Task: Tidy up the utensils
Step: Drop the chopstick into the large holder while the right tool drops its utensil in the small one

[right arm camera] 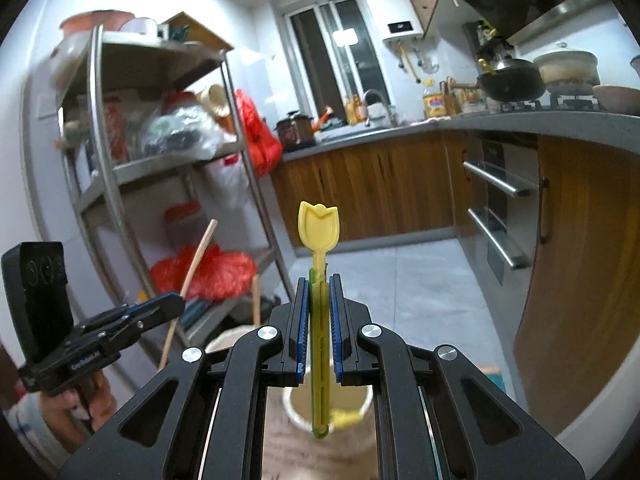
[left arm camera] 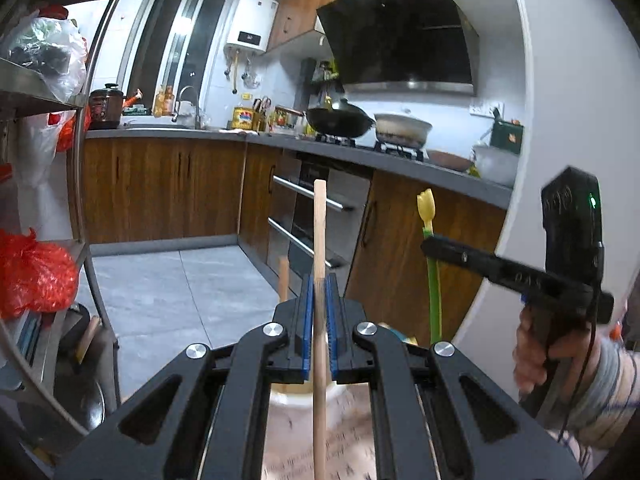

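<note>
My left gripper (left arm camera: 319, 284) is shut on a plain wooden stick (left arm camera: 320, 232) that stands upright between its blue pads. A cream cup (left arm camera: 288, 398) sits blurred below it, and a second wooden stick (left arm camera: 283, 276) pokes up just left of the jaws. My right gripper (right arm camera: 319, 280) is shut on a yellow-green utensil with a tulip-shaped top (right arm camera: 319, 226), held upright above a cream cup (right arm camera: 290, 408). Each gripper shows in the other's view: the right gripper (left arm camera: 430, 246) with the utensil (left arm camera: 426, 206), and the left gripper (right arm camera: 176, 300) with the stick (right arm camera: 198, 256).
A metal shelf rack (right arm camera: 120, 168) full of bags, with a red bag (right arm camera: 208, 268) low on it, stands to the left. Wooden cabinets and oven handles (left arm camera: 308, 196) run under a grey counter (left arm camera: 360, 152) that carries a wok (left arm camera: 340, 120). A person's hand (left arm camera: 532, 356) holds the right gripper.
</note>
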Demonstrator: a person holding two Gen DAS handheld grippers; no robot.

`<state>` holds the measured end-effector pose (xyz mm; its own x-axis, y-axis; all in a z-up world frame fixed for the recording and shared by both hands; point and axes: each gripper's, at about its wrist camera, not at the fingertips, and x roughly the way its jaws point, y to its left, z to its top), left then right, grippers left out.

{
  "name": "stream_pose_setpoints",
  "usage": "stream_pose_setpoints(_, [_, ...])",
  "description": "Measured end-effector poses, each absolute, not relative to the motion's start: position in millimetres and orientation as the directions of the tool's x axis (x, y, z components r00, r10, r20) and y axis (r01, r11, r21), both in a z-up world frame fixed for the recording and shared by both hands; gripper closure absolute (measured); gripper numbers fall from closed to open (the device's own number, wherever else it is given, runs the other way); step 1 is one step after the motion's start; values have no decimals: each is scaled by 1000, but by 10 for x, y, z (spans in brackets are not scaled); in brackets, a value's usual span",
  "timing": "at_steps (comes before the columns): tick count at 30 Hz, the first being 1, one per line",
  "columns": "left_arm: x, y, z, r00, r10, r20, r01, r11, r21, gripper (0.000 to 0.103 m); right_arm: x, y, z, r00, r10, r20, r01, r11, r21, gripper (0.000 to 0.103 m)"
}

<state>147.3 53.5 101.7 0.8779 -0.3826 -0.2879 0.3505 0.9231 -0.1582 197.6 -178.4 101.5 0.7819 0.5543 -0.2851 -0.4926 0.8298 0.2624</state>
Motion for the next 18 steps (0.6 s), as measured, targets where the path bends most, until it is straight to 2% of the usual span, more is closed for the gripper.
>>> stream_pose_setpoints(10, [1837, 416, 1086, 940, -316, -131, 300, 946, -124, 97, 2254, -1642, 774, 799, 524, -295, -455, 848, 272, 92])
stream_pose_setpoints(15, [2011, 350, 904, 959, -234, -163, 226, 972, -66, 97, 2352, -1640, 607, 790, 513, -335, -435, 855, 282, 92])
stream_pose_setpoints(18, [2035, 387, 813, 952, -241, -188, 228, 970, -89, 97, 2397, -1619, 509, 775, 516, -364, -435, 854, 285, 92])
